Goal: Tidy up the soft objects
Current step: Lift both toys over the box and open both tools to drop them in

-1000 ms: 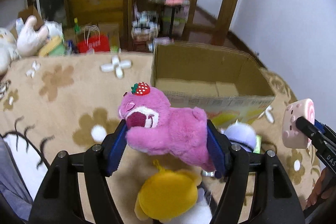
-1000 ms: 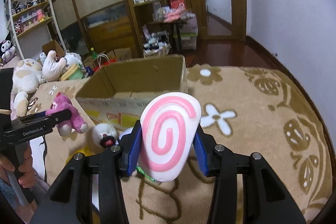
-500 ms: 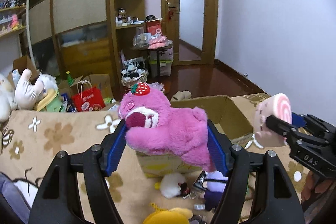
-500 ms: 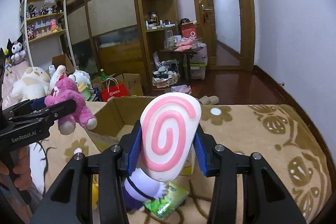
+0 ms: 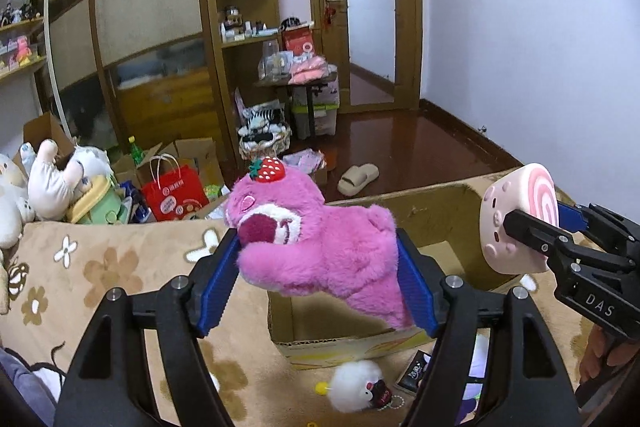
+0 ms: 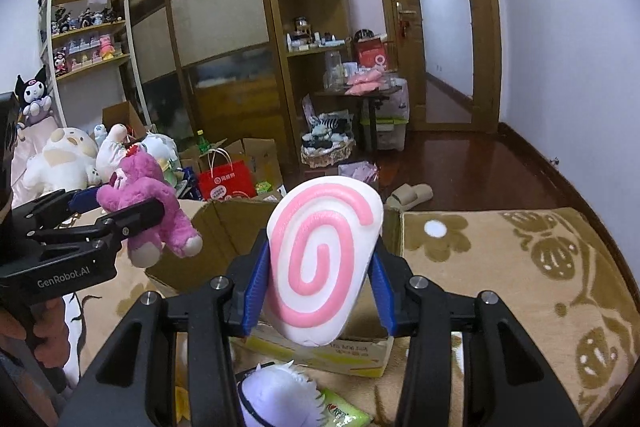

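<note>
My left gripper (image 5: pixel 318 277) is shut on a pink plush bear (image 5: pixel 320 247) with a strawberry on its head, held in the air over the near left wall of an open cardboard box (image 5: pixel 424 215). My right gripper (image 6: pixel 320 277) is shut on a white plush with a pink swirl (image 6: pixel 320 263), held above the near wall of the same box (image 6: pixel 224 231). Each gripper shows in the other's view: the right one with the swirl plush (image 5: pixel 520 223) at the right, the left one with the bear (image 6: pixel 148 203) at the left.
The box stands on a tan blanket with flower patterns (image 5: pixel 80 267). A small white fluffy toy (image 5: pixel 356 385) and a white-and-purple plush (image 6: pixel 276 393) lie in front of the box. Large plush animals (image 6: pixel 68 159) pile at the far left. A red paper bag (image 5: pixel 174 193) stands beyond the bed.
Both grippers have risen with their plush toys and come over the box. The yellow plush below the left gripper has dropped out of view.
</note>
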A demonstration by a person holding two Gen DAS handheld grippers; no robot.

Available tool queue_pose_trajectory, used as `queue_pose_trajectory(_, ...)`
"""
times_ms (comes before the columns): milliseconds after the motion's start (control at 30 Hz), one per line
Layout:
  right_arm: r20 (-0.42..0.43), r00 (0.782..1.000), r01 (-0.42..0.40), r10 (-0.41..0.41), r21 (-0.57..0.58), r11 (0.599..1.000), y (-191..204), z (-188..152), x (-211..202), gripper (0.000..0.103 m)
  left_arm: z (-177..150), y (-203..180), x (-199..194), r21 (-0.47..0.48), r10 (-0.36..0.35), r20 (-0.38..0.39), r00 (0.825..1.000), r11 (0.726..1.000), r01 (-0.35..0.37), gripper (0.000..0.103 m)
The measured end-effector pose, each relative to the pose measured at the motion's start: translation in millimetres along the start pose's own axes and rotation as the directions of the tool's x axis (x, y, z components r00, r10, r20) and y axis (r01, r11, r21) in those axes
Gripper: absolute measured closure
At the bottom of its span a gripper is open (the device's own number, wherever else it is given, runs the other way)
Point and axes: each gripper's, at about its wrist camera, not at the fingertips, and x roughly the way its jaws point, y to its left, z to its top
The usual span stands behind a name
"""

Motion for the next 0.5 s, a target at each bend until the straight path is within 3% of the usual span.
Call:
queue_pose_trajectory(367, -0.062, 0.998, -0.01, 0.012, 0.028, 1.0, -8.8, -10.5, 30.9, 0.05, -12.1, -1.6, 41.8, 0.018, -0.02, -0.095, 0.995, 1.0, 0.022, 0.026)
queue_pose_trajectory(500, -0.088, 0.996, -0.015, 0.019, 0.045, 0.999, -11.4, -14.3, 35.9, 0.04, -17.1, 0.7, 45.1, 0.025, -0.024, -0.123, 0.992, 0.999, 0.027, 0.025)
